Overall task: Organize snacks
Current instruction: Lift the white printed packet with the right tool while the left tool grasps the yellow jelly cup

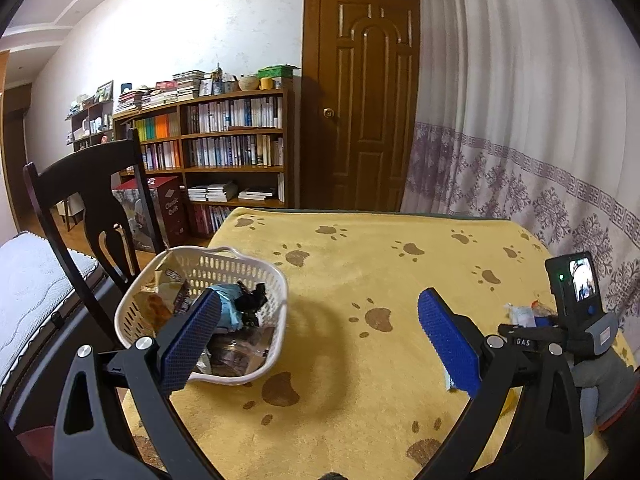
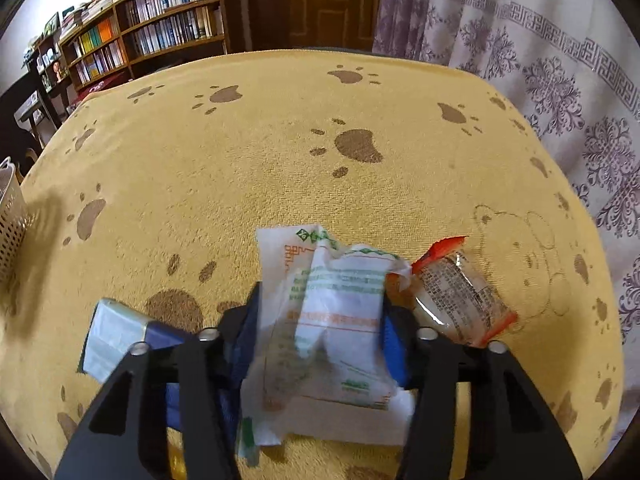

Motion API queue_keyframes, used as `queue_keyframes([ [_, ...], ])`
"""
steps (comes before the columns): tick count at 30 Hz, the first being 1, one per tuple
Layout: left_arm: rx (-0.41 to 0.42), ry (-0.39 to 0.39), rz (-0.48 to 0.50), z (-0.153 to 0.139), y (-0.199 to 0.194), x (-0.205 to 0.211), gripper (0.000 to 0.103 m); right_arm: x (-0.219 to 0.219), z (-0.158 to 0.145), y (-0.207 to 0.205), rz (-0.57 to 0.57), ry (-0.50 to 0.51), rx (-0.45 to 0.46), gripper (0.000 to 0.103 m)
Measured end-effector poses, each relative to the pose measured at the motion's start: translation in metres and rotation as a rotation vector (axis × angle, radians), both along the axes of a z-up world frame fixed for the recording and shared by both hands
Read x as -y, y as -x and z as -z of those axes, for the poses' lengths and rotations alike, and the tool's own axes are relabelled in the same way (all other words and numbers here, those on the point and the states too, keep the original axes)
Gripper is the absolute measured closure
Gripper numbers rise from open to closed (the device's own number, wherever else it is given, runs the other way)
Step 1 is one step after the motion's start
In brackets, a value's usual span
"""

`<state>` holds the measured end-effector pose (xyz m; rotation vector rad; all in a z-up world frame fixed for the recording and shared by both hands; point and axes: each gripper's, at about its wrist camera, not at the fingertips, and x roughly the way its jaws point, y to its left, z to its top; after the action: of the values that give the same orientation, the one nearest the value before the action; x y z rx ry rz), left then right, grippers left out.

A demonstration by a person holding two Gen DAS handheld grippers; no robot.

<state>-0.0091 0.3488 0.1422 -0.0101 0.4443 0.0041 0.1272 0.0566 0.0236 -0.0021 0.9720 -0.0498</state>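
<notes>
A white slotted basket (image 1: 256, 276) stands at the table's left edge and holds several snack packets, among them a pale blue one (image 1: 226, 304). My left gripper (image 1: 320, 328) hangs open just right of the basket, nothing between its blue pads. In the right wrist view my right gripper (image 2: 320, 320) is shut on a white snack packet (image 2: 332, 320) with green and orange print. An orange-edged clear packet (image 2: 460, 292) lies on the cloth to its right. A pale blue and white packet (image 2: 116, 332) lies to its left. The basket's edge (image 2: 12, 216) shows at far left.
A yellow paw-print cloth (image 1: 380, 264) covers the table. A dark wooden chair (image 1: 88, 208) stands behind the basket. The right gripper's body and camera (image 1: 576, 304) show at the table's right. A bookshelf (image 1: 224, 140), a wooden door and a patterned curtain stand beyond.
</notes>
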Motion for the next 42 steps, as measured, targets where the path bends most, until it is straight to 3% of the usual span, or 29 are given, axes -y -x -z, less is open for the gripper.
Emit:
queue_keyframes([
  [4,-0.009,-0.018,0.025,0.004,0.000,0.009,0.003,0.007,-0.002,0.013,-0.016,0.007,0.012,0.068],
  [10,-0.037,-0.024,0.082,0.014,-0.002,0.025,0.003,0.025,-0.002,0.043,-0.015,-0.040,0.031,0.069],
  [16,-0.104,0.013,0.229,0.034,-0.003,0.055,0.003,0.036,-0.004,0.077,-0.031,-0.106,0.058,0.069],
  [25,-0.175,-0.020,0.416,0.070,0.002,0.114,0.003,0.058,0.003,0.121,-0.023,-0.199,0.092,0.069],
  [35,-0.252,-0.058,0.451,0.103,-0.006,0.146,0.003,0.060,0.012,0.133,-0.038,-0.225,0.126,0.069],
  [38,-0.283,-0.059,0.453,0.111,-0.011,0.151,0.009,0.059,0.013,0.134,-0.044,-0.227,0.135,0.068],
  [42,-0.328,-0.060,0.454,0.122,-0.020,0.159,0.027,0.061,0.014,0.135,-0.045,-0.244,0.137,0.068],
])
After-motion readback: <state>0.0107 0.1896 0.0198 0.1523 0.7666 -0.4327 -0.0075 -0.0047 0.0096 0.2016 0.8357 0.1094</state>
